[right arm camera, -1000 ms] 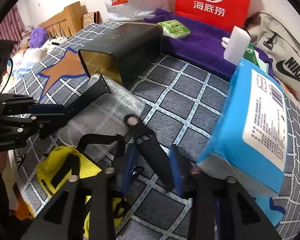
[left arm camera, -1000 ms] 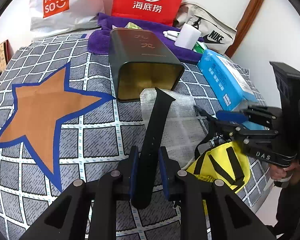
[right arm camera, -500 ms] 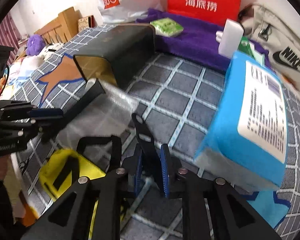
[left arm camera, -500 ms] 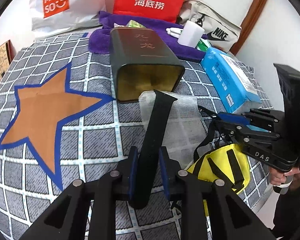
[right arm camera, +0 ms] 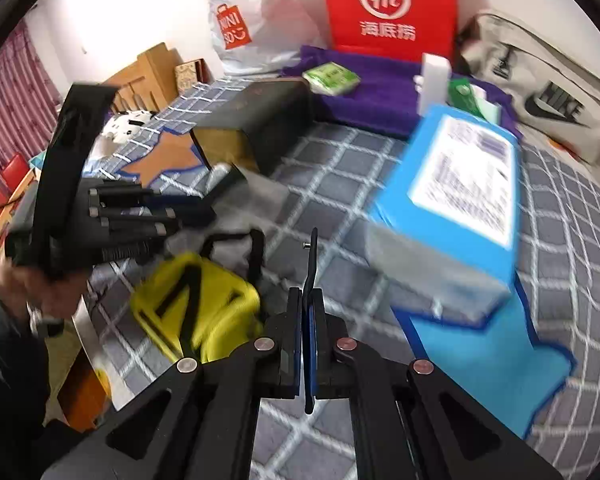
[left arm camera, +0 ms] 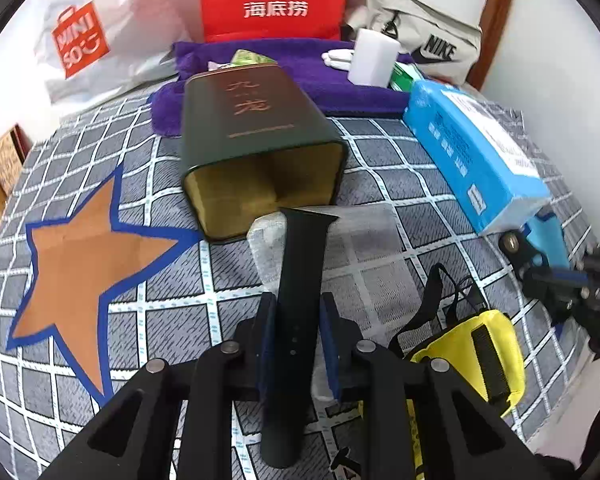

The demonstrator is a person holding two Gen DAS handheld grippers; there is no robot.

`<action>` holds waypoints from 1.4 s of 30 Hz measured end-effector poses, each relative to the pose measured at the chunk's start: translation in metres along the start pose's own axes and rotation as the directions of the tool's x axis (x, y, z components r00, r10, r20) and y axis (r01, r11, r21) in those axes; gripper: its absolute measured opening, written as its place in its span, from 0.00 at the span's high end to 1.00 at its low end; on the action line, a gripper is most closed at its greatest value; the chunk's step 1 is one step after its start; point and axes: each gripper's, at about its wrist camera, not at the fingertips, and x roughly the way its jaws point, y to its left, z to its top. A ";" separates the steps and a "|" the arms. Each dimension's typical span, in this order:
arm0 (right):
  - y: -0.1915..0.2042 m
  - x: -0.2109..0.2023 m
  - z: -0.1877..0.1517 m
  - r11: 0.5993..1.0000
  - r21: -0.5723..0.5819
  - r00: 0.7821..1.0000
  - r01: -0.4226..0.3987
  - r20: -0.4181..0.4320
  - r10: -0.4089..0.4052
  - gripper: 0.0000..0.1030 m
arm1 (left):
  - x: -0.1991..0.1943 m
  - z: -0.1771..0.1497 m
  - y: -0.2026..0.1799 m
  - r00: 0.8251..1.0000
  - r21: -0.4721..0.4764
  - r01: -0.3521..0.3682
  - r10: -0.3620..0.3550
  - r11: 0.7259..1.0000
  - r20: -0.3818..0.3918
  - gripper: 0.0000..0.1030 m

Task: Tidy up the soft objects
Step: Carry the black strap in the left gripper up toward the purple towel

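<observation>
My left gripper (left arm camera: 296,320) is shut on a black watch strap (left arm camera: 300,264) that points toward the open mouth of a dark green tin (left arm camera: 256,144) lying on its side. My right gripper (right arm camera: 309,312) is shut on a second black strap piece (right arm camera: 311,264), held edge-on and lifted above the bed. A clear bubble-wrap pouch (left arm camera: 360,232) lies under the left strap. A yellow pouch with black straps (left arm camera: 480,356) lies at the right, and shows in the right wrist view (right arm camera: 196,300).
A blue wipes pack (left arm camera: 472,160) lies at the right. A purple towel (left arm camera: 300,76) at the back holds a white block (left arm camera: 372,56) and green packets. Red, Miniso and Nike bags stand against the wall. The checked bedspread (left arm camera: 100,240) has an orange star.
My right gripper shut on the second strap piece, lifted it off the bed and turned it edge-on. My left gripper moved slightly closer to the tin with its strap.
</observation>
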 end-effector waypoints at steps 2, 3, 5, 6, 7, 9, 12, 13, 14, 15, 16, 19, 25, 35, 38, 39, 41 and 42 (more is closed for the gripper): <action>-0.006 0.003 -0.009 0.999 0.015 0.999 0.028 -0.019 -0.028 0.97 | -0.005 -0.002 0.003 1.000 -0.017 -0.001 0.001 1.000 0.006 0.80; -0.009 0.006 -0.013 0.999 0.021 0.999 0.042 -0.031 -0.041 0.97 | -0.008 -0.004 0.004 1.000 -0.027 -0.001 0.001 1.000 0.011 0.80; -0.012 0.012 -0.018 0.998 0.038 0.998 0.043 -0.043 -0.042 0.97 | -0.014 -0.006 0.005 1.000 -0.047 0.005 -0.004 0.999 0.019 0.80; -0.014 0.012 -0.019 0.998 0.046 0.998 0.039 -0.040 -0.038 0.97 | -0.016 -0.007 0.006 1.000 -0.054 0.001 0.000 0.999 0.020 0.81; -0.014 0.011 -0.019 0.998 0.052 0.999 0.035 -0.034 -0.034 0.97 | -0.020 -0.007 0.006 1.000 -0.062 -0.004 0.005 0.998 0.025 0.81; -0.013 0.005 -0.018 0.998 0.056 1.000 0.022 -0.018 -0.021 0.97 | -0.027 -0.008 0.007 0.999 -0.073 -0.006 0.009 0.997 0.035 0.80; -0.012 -0.008 -0.014 0.998 0.055 1.000 0.002 0.014 -0.003 0.97 | -0.036 -0.008 0.008 0.999 -0.085 -0.009 0.014 0.996 0.048 0.81; -0.011 -0.012 -0.013 0.998 0.055 1.000 -0.002 0.023 0.001 0.97 | -0.039 -0.008 0.009 0.999 -0.092 -0.009 0.014 0.996 0.050 0.81; -0.011 -0.016 -0.012 0.999 0.052 1.000 -0.002 0.031 0.001 0.97 | -0.041 -0.007 0.009 0.999 -0.098 -0.002 0.007 0.995 0.054 0.81; -0.010 -0.019 -0.011 0.999 0.050 0.999 0.001 0.036 -0.003 0.97 | -0.045 -0.006 0.010 0.998 -0.109 0.019 -0.012 0.994 0.061 0.81; -0.010 -0.022 -0.010 0.999 0.050 0.999 0.005 0.039 -0.007 0.97 | -0.048 -0.006 0.012 0.997 -0.121 0.045 -0.038 0.992 0.066 0.81; -0.011 -0.029 -0.005 0.999 0.054 0.998 0.008 0.055 -0.011 0.97 | -0.058 -0.002 0.012 0.995 -0.121 0.052 -0.041 0.991 0.086 0.81; -0.018 -0.048 0.007 0.998 0.062 0.995 0.023 0.092 -0.028 0.97 | -0.075 0.009 0.011 0.993 -0.123 0.040 -0.026 0.992 0.117 0.81; -0.028 -0.073 0.043 0.997 0.069 0.986 0.038 0.160 -0.049 0.97 | -0.095 0.039 0.013 0.987 -0.136 0.033 -0.011 0.990 0.163 0.81; -0.031 -0.076 0.056 0.997 0.064 0.983 0.040 0.177 -0.051 0.97 | -0.097 0.051 0.015 0.985 -0.140 0.028 -0.004 0.990 0.172 0.81; -0.033 -0.077 0.061 0.997 0.064 0.982 0.040 0.184 -0.051 0.97 | -0.098 0.055 0.016 0.985 -0.141 0.028 -0.003 0.990 0.174 0.81; -0.036 -0.077 0.071 0.997 0.065 0.981 0.041 0.189 -0.052 0.97 | -0.097 0.062 0.017 0.985 -0.143 0.029 -0.003 0.989 0.175 0.81; -0.038 -0.076 0.075 0.997 0.065 0.980 0.041 0.191 -0.052 0.97 | -0.097 0.067 0.017 0.984 -0.144 0.027 -0.001 0.989 0.177 0.81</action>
